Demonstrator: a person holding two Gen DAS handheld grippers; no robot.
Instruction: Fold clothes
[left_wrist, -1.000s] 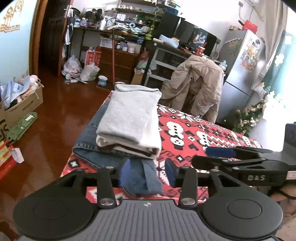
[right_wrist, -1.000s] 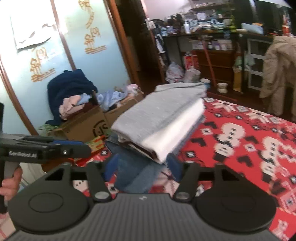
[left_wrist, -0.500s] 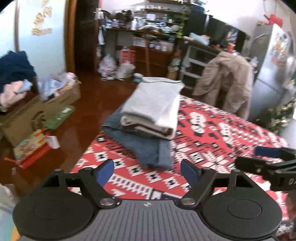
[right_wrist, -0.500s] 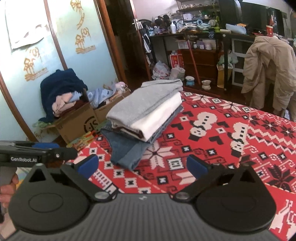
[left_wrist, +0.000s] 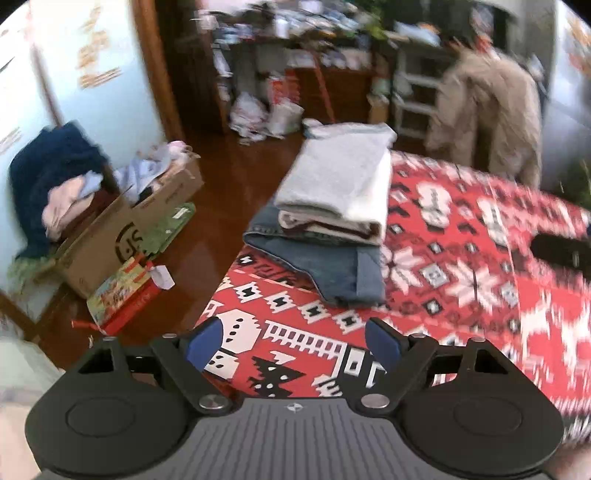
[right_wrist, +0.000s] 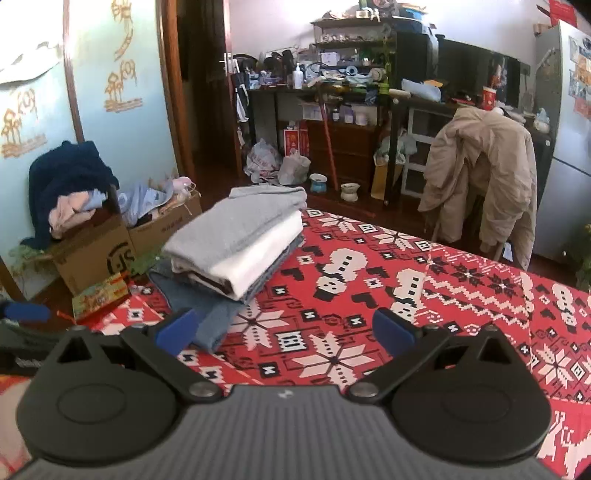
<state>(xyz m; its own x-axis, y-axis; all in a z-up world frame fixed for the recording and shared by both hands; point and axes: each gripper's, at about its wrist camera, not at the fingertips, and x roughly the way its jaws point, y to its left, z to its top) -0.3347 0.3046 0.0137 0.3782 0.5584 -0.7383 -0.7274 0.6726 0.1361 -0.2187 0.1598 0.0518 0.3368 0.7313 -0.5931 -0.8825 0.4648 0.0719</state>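
Observation:
A stack of folded clothes (left_wrist: 340, 173) lies at the near left corner of the red patterned tablecloth (left_wrist: 461, 295). A grey top is uppermost and folded blue jeans (left_wrist: 332, 266) are at the bottom. My left gripper (left_wrist: 293, 332) hovers in front of the jeans' near edge; its jaws are opening with nothing between them. The right wrist view shows the same stack (right_wrist: 240, 236) ahead and to the left. My right gripper (right_wrist: 284, 326) stands open and empty above the cloth, with its left pad just beside the jeans (right_wrist: 207, 317).
Cardboard boxes (right_wrist: 92, 251) heaped with loose clothes stand on the wooden floor left of the table. A beige coat (right_wrist: 480, 177) hangs over a chair behind the table. Cluttered shelves (right_wrist: 332, 74) line the back wall, and a fridge (right_wrist: 569, 147) stands at the right.
Both grippers were shut on the jeans' near edge; they have let go, opened wide and drawn back and up. The jeans now lie flat under the stack.

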